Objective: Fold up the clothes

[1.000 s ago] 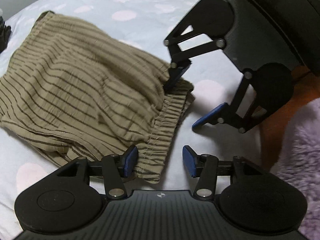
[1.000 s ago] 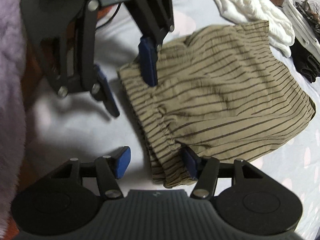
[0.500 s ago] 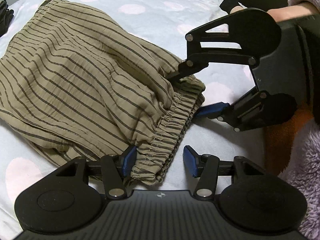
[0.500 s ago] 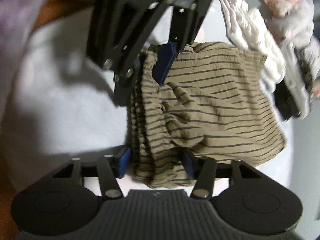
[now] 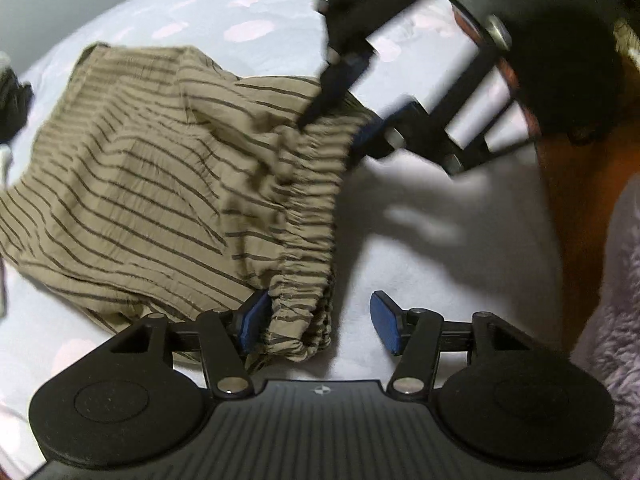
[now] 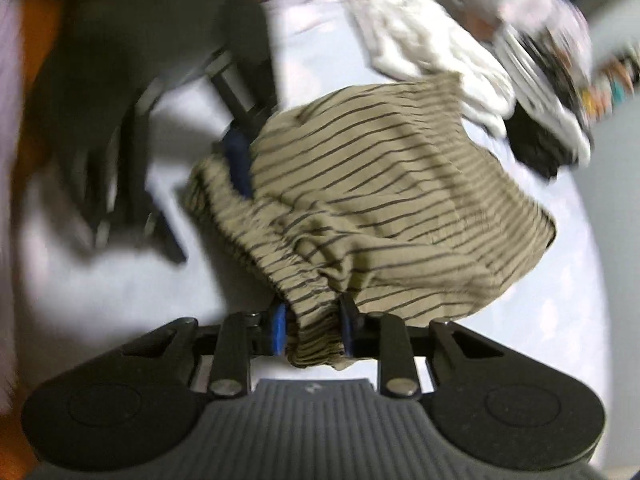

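Observation:
Tan shorts with dark stripes (image 5: 168, 184) lie on a pale bed sheet (image 5: 440, 248); they also show in the right wrist view (image 6: 384, 208). My right gripper (image 6: 312, 330) is shut on one end of the elastic waistband (image 6: 316, 304) and lifts it. My left gripper (image 5: 318, 322) is open, with the other end of the waistband (image 5: 304, 288) lying between its jaws against the left pad (image 5: 252, 318). The right gripper appears blurred in the left wrist view (image 5: 340, 108).
A pile of white clothes (image 6: 432, 52) and dark garments (image 6: 536, 144) lies beyond the shorts. A fluffy lilac sleeve (image 5: 616, 300) and an orange surface (image 5: 568, 200) are at the right. The sheet has faint pink dots (image 5: 248, 32).
My right gripper has closed on the waistband end and lifted it, bunching the shorts. The left gripper stays open with the waistband between its jaws.

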